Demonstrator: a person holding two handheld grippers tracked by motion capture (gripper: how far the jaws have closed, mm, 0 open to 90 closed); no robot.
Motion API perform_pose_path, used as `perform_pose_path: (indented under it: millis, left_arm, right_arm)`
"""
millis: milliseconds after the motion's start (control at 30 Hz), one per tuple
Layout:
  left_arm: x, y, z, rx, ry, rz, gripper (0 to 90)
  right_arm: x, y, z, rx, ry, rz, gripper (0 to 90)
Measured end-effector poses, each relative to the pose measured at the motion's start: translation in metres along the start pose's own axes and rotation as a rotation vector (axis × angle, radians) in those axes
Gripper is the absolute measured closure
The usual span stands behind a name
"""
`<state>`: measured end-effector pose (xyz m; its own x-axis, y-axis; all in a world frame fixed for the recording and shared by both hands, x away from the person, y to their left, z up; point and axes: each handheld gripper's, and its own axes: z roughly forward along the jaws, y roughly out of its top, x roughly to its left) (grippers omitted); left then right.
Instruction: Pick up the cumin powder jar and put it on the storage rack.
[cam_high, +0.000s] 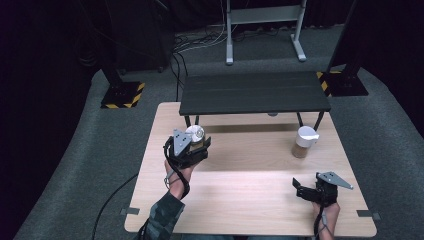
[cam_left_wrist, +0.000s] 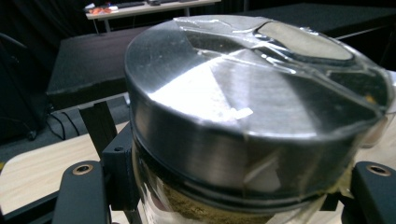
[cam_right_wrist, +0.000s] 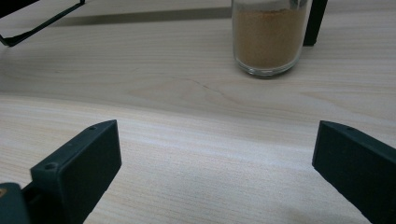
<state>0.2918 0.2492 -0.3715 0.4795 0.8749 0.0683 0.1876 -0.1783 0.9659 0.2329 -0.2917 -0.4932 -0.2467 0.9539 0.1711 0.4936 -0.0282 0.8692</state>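
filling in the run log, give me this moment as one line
left gripper: shut on silver-lidded jar | right gripper: open, holding nothing | white-lidded jar: standing on table

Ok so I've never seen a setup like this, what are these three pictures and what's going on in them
A person at a wooden table holds a hand-operated clamp tool in each hand. One picture looks down from above; the other two come from cameras riding on the tools. The left gripper is shut on a spice jar with a shiny metal lid, its black fingers either side of the glass. The right gripper is open above bare wood, facing a second jar of brown powder. A low black shelf stands at the back.
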Motion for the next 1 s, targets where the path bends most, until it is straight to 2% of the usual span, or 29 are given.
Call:
perform_pose_path:
  millis: [1000]
  left_arm:
    - [0.009, 0.035, 0.016, -0.021, 0.007, 0.029, 29.6]
  right_arm:
    - [0.000, 0.001, 0.001, 0.006, 0.004, -0.009, 0.0]
